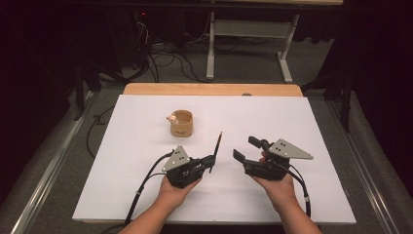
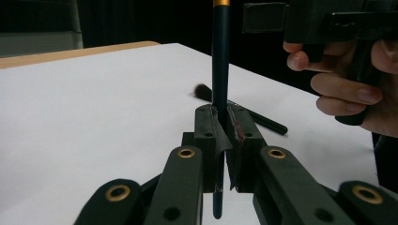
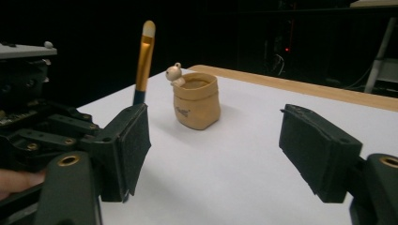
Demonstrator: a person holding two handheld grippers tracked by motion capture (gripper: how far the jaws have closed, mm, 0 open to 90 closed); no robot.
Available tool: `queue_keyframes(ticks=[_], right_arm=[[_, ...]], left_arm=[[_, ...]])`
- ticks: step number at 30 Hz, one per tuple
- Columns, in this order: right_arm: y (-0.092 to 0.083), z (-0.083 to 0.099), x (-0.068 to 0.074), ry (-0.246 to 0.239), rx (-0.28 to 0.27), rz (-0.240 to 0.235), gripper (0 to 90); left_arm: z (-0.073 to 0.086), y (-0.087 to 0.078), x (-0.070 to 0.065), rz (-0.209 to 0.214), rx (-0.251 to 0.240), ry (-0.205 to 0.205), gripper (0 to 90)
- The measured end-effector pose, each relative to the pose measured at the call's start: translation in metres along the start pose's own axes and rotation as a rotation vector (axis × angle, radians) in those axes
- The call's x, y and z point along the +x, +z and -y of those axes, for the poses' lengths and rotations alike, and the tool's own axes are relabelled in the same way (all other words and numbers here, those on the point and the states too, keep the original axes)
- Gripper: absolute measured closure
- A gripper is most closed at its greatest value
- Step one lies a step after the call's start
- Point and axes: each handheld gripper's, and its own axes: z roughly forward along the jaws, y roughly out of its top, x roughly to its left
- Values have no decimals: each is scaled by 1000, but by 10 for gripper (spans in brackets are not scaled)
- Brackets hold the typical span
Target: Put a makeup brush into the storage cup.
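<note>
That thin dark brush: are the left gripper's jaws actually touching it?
Touching. In the left gripper view the left gripper has both jaws closed against the brush handle, which stands upright between them.

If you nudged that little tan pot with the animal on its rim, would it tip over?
Probably not easily: the tan pot looks squat and wide-based, standing upright on the white table. It seems small and likely light, so a push would probably slide it. The figurine on its rim might be fragile.

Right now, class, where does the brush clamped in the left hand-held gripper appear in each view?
High view: brush at centre, slanting up from the left hand-held gripper.
Left gripper view: brush upright, centre, between shut jaws.
Right gripper view: brush upper left, beside the beige pot.
Shared landmark: table's wooden edge.
</note>
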Motion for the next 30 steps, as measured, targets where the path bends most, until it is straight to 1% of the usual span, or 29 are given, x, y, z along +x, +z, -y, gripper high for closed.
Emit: queue_keyframes(ticks=[1,4,9,10,13,20,21,23,26,30], right_arm=[[0,0,2,3,-1,-11,290],[1,0,4,8,1,-21,312],[1,0,7,19,-13,-45,363],[1,0,7,14,-18,-47,372],[2,0,8,24,-13,-58,396],[2,0,9,32,-21,-82,439],[3,0,10,30,-20,-86,439],[3,0,12,41,-20,-93,446],[5,0,14,33,-24,-108,466],[7,0,16,45,-23,-120,494]], left_arm=[[0,0,-1,2,1,-1,841],[0,1,-3,11,-1,0,841],[1,2,-4,13,2,0,841],[1,3,-4,12,3,1,841],[2,4,-4,13,8,4,841],[2,6,-6,19,8,3,841],[3,7,-6,20,9,3,841],[3,7,-7,23,9,3,840],[4,9,-7,26,17,9,841],[4,10,-9,29,13,10,841]])
